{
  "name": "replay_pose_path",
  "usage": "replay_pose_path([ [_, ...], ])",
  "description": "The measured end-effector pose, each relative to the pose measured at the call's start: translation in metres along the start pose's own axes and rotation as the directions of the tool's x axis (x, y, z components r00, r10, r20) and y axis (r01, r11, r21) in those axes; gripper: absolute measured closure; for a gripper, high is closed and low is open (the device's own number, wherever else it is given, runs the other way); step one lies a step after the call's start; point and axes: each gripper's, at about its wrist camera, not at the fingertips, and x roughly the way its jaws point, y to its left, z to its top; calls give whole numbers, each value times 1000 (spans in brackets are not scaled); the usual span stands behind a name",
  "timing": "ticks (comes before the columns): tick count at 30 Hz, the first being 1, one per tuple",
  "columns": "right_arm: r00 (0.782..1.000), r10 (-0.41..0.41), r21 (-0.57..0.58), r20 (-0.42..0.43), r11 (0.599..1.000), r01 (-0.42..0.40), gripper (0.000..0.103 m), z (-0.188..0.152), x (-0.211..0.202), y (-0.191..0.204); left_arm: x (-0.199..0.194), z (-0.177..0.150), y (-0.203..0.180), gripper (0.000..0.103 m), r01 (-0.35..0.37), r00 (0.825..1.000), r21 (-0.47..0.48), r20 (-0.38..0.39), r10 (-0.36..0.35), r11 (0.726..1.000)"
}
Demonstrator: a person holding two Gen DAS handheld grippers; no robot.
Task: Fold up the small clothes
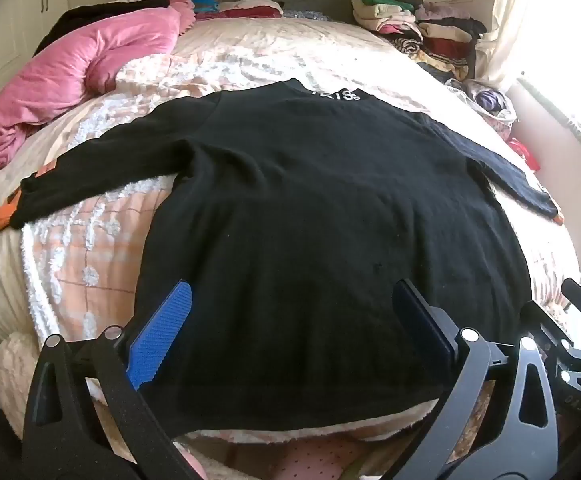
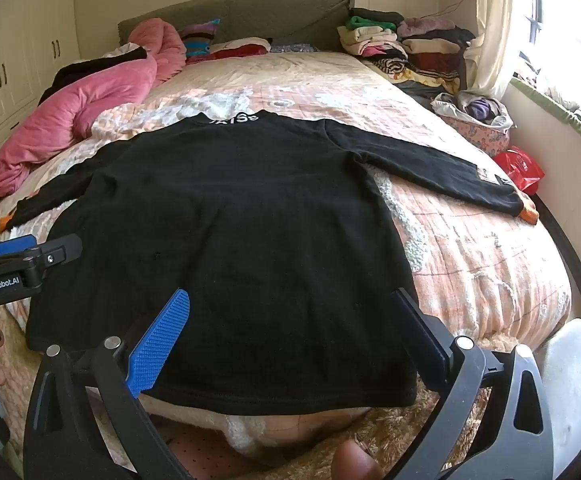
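Note:
A black long-sleeved top (image 1: pixel 310 208) lies flat on the bed, collar with white letters at the far end, both sleeves spread out sideways, orange cuffs at the ends. It also shows in the right wrist view (image 2: pixel 234 232). My left gripper (image 1: pixel 290 320) is open and empty, its blue pads (image 1: pixel 162 332) hovering over the hem near the bed's front edge. My right gripper (image 2: pixel 290 328) is open and empty, over the hem's right part. The left gripper's tip (image 2: pixel 34 254) shows at the left of the right wrist view.
A pink quilt (image 1: pixel 74 76) is bunched at the bed's far left. Stacks of folded clothes (image 1: pixel 422 28) sit at the far right by the headboard. A bag of clothes (image 2: pixel 478 120) and a red bag (image 2: pixel 518 168) lie at the right edge. Cupboards stand left, a window right.

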Motion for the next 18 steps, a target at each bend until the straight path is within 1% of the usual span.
replay_pose_path([
  [18,1000,1,1,1,1000,-1,4,0,0,0,0,0,0,9,-1,1000,1,-2,1,1000],
])
